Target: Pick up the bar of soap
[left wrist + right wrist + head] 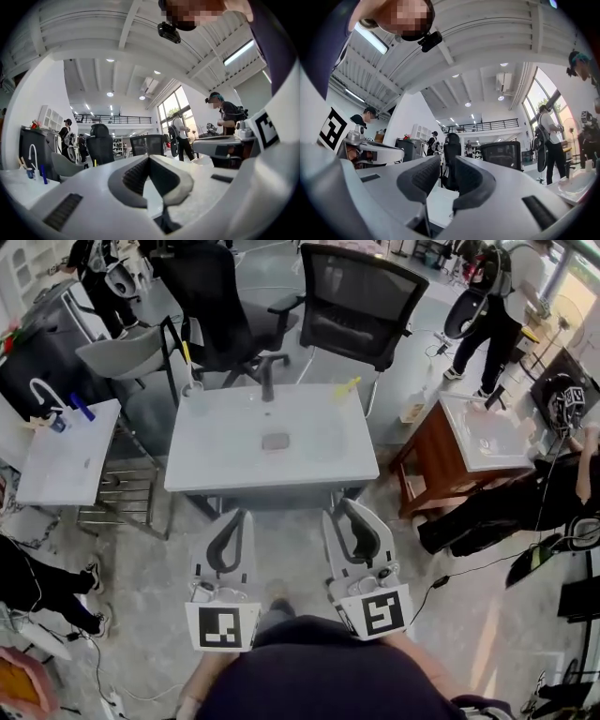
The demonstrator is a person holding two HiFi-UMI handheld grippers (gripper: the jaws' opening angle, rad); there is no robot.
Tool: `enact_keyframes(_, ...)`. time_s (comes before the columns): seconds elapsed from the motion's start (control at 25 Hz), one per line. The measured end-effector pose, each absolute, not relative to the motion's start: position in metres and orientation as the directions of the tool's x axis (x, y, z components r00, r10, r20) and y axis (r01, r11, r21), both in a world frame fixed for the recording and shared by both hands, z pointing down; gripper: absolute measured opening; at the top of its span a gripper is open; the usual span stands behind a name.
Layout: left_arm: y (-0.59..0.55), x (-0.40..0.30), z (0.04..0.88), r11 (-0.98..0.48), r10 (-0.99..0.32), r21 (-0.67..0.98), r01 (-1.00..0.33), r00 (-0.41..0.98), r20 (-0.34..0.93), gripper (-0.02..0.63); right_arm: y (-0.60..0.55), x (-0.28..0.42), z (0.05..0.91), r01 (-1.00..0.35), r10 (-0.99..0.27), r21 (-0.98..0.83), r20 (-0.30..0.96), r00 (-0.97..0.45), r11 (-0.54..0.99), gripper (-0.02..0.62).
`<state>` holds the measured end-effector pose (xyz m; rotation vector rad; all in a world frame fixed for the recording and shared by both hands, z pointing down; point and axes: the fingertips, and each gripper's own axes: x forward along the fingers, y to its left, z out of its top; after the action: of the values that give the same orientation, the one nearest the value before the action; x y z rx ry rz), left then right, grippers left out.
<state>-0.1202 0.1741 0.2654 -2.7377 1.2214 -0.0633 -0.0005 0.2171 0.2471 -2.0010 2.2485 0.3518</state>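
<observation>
The bar of soap (275,441), a small grey-brown block, lies alone near the middle of the pale grey table (206,465). Both grippers are held low in front of the table's near edge, well short of the soap. My left gripper (240,515) points at the table with its jaws closed tip to tip and nothing between them; the left gripper view shows the tips of this gripper (149,158) meeting. My right gripper (345,507) is partly open, and a clear empty gap shows between its jaws (446,161). Neither gripper view shows the soap.
A black upright tap-like post (267,381), a clear cup (192,387) and a yellow item (347,387) stand along the table's far edge. Two office chairs (361,301) are behind it. A white side table (70,456) is left, a wooden-framed table (469,442) right. People stand around.
</observation>
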Motion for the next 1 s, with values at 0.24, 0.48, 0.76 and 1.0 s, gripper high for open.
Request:
enact_keyframes(0.24,0.119,-0.116,0.267,-0.704,-0.701,-0.139,-0.697,0.713,-0.029,0.0,0.167,0.005,0.255,-0.996,-0.981,0.081,-0.189,-0.049,0.034,0.106)
enact_keyframes(0.48,0.085,-0.111,0.273,-0.744,-0.658,-0.123,-0.656,0.752,-0.034,0.0,0.143,0.007,0.259,-0.996,-0.984,0.081,-0.179,0.012,-0.027,0.106)
enact_keyframes(0.76,0.068,-0.11,0.293,-0.757,-0.651,-0.089,-0.647,0.759,0.01,0.0,0.124,0.01,0.272,-0.997,-0.991,0.069,-0.133,0.022,-0.031,0.106)
enact_keyframes(1.0,0.052,-0.112,0.294,-0.732,-0.679,-0.081,-0.676,0.734,0.014,0.0,0.103,0.009,0.274,-0.999,-0.991,0.046,-0.129,-0.025,0.019,0.106)
